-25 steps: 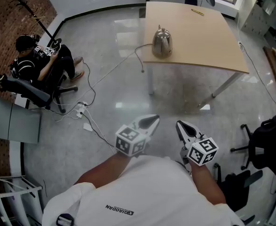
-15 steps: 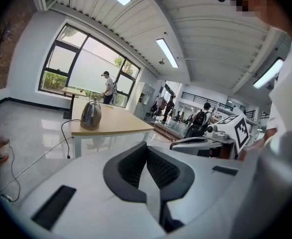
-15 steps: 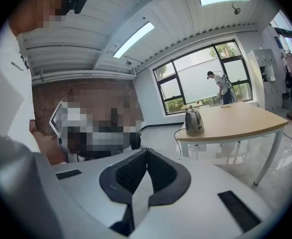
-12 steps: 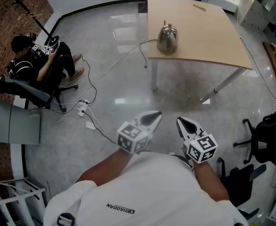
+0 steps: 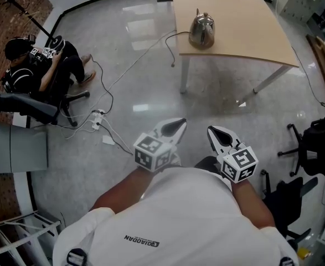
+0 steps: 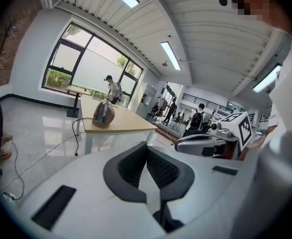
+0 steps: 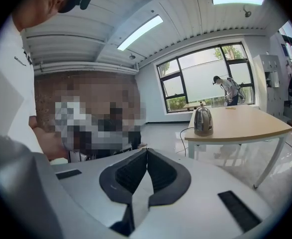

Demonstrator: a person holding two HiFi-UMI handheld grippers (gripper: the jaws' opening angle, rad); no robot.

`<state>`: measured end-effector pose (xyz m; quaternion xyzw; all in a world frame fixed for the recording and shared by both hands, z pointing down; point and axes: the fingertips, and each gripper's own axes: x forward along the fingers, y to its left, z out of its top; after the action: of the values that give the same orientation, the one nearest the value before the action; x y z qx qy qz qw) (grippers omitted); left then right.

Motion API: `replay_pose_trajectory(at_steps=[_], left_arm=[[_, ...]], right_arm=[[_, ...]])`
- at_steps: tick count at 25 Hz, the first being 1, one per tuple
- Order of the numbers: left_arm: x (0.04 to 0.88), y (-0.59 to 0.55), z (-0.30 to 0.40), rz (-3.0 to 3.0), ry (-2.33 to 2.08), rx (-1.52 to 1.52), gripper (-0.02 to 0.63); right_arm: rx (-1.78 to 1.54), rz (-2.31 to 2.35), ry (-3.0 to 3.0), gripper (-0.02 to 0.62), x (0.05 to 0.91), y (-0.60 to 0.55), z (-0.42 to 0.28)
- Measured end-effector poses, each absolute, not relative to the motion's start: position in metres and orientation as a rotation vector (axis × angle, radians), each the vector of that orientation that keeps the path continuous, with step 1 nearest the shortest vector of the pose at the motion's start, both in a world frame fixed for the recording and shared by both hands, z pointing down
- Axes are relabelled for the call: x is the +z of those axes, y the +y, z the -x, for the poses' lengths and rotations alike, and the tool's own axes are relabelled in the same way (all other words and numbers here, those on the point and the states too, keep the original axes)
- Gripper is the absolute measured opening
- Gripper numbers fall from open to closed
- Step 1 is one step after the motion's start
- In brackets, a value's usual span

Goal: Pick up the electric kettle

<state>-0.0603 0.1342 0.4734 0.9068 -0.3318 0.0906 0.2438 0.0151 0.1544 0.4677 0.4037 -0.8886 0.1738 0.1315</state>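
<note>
The steel electric kettle [image 5: 201, 30] stands near the front left corner of a light wooden table [image 5: 251, 32], its black cord hanging off the edge to the floor. It also shows in the left gripper view [image 6: 103, 113] and the right gripper view [image 7: 203, 120]. Both grippers are held close to the person's chest, well short of the table. The left gripper [image 5: 181, 123] has its jaws together with nothing in them, and so does the right gripper [image 5: 211, 131]. Their black pads [image 6: 146, 166] [image 7: 146, 171] meet at the tips.
A person sits in an office chair [image 5: 32, 101] at the left, with cables and a power strip [image 5: 98, 121] trailing across the glossy floor. Black chairs [image 5: 311, 148] stand at the right. Other people [image 6: 115, 89] stand far off by the windows.
The person has walked toward the table: the kettle and table have shifted up and slightly right in the head view. Both grippers keep their pose in front of the chest, jaws unchanged.
</note>
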Motion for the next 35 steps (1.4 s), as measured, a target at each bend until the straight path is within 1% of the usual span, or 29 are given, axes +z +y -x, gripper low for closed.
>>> replay_pose_trajectory(at_steps=[13, 21, 28, 35], left_arm=[[0.484, 0.124, 0.067, -2.458, -0.902, 0.249, -0.005], [0.49, 0.099, 0.069, -2.421, -0.948, 0.28, -0.005], [0.485, 0.06, 0.042, -2.432, -0.944, 0.299, -0.005], [0.477, 0.007, 0.012, -2.447, -0.981, 0.314, -0.005]], right_arm=[[0.553, -1.184, -2.582, 0.021, 0.474, 0.137, -0.008], [0.594, -1.195, -2.622, 0.021, 0.471, 0.101, -0.014], [0.621, -1.207, -2.62, 0.021, 0.477, 0.062, -0.042], [0.613, -1.192, -2.671, 0.021, 0.464, 0.003, -0.073]])
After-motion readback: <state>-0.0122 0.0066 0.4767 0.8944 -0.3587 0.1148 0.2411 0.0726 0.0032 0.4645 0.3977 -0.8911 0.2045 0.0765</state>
